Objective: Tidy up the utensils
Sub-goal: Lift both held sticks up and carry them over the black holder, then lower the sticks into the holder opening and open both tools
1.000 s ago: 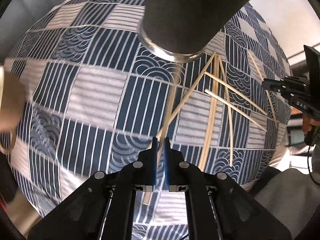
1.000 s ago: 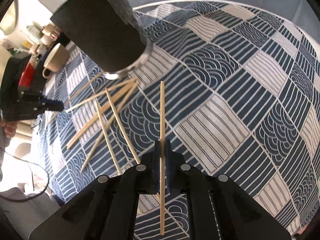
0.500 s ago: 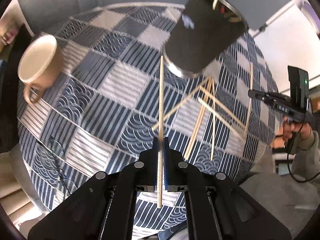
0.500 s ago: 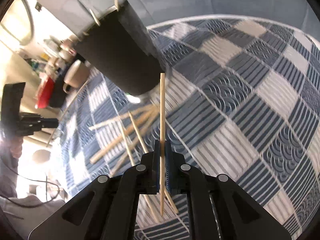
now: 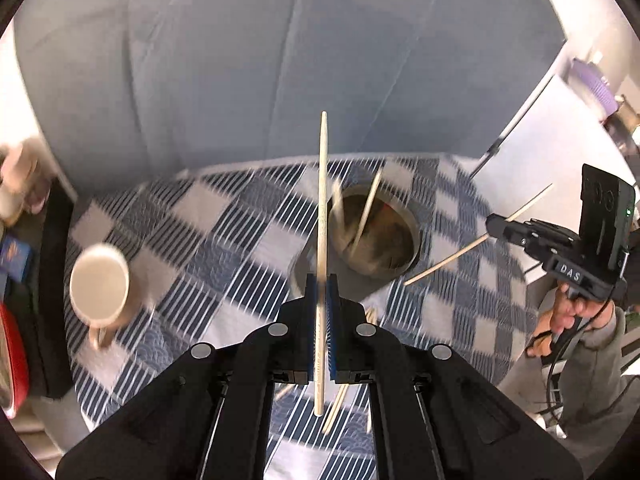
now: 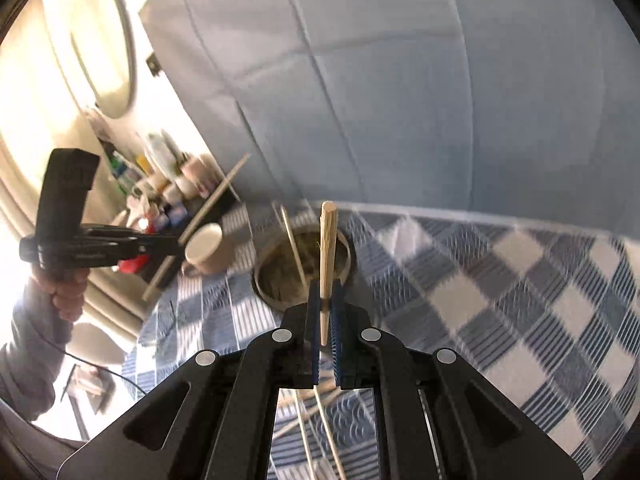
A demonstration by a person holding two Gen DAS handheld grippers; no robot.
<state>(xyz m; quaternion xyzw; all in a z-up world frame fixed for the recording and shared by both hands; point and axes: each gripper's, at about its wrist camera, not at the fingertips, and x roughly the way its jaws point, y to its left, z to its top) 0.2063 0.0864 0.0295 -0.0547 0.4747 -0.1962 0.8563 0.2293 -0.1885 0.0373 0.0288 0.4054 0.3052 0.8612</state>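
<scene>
A grey-blue upholstered backdrop rises behind a table under a blue-and-white patchwork tablecloth (image 5: 224, 216), with a cream mug (image 5: 100, 280) off to the left side. A second ago both grippers were low over the scattered chopsticks, looking at the dark holder from the side; now both have swung up and look down into the mouth of the utensil holder (image 5: 376, 236), where a couple of chopsticks already lean. The left gripper (image 5: 321, 296) is clamped narrow on one chopstick (image 5: 322, 208), its tip pointing past the holder's near rim. The right gripper (image 6: 325, 300) is likewise pinched on its own chopstick (image 6: 328, 248), which lines up over the holder's opening (image 6: 280, 276). More loose chopsticks (image 6: 316, 420) lie on the cloth below the fingers. To my eye the lift is done for both sticks and the drop into the holder comes next, with several more left to gather afterwards.
</scene>
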